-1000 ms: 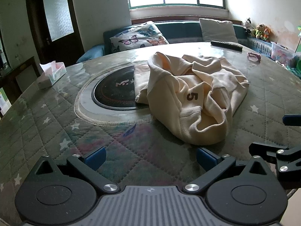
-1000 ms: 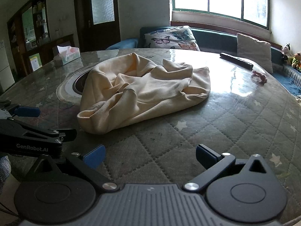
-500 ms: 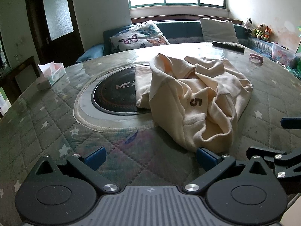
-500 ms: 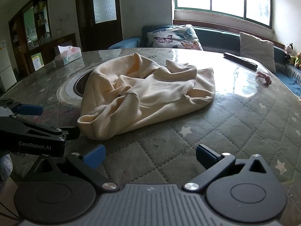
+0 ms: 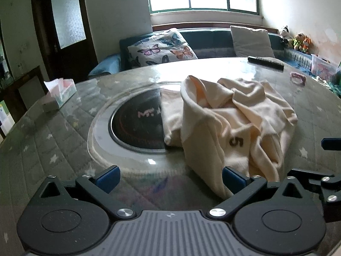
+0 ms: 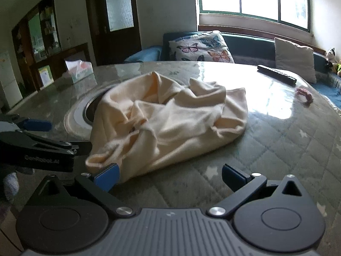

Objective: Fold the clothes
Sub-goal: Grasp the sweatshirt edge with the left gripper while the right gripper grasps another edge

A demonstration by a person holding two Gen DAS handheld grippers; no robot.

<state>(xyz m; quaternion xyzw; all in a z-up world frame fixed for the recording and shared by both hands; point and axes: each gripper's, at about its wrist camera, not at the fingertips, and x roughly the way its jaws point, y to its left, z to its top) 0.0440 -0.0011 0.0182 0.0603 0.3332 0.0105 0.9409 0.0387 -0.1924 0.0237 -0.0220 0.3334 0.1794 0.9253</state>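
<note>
The left gripper (image 5: 170, 178) stands with its jaws wide apart, its right pad at the hem of the cream garment (image 5: 230, 128). The right gripper (image 6: 169, 176) is likewise spread, empty, its left pad beside the hem. The garment lies crumpled at twelve o'clock on the table (image 6: 287, 140), overlapping the round hob (image 5: 136, 125). A tissue box (image 5: 60, 92) sits at ten o'clock, a remote (image 6: 277, 76) at one.

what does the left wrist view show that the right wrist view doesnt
Only the left wrist view shows the black 5 printed on the cream garment and the hob's dark round centre. Only the right wrist view shows the cabinet shelves at far left. Both show the garment crumpled on the table, the tissue box, remote and butterfly pillow.
</note>
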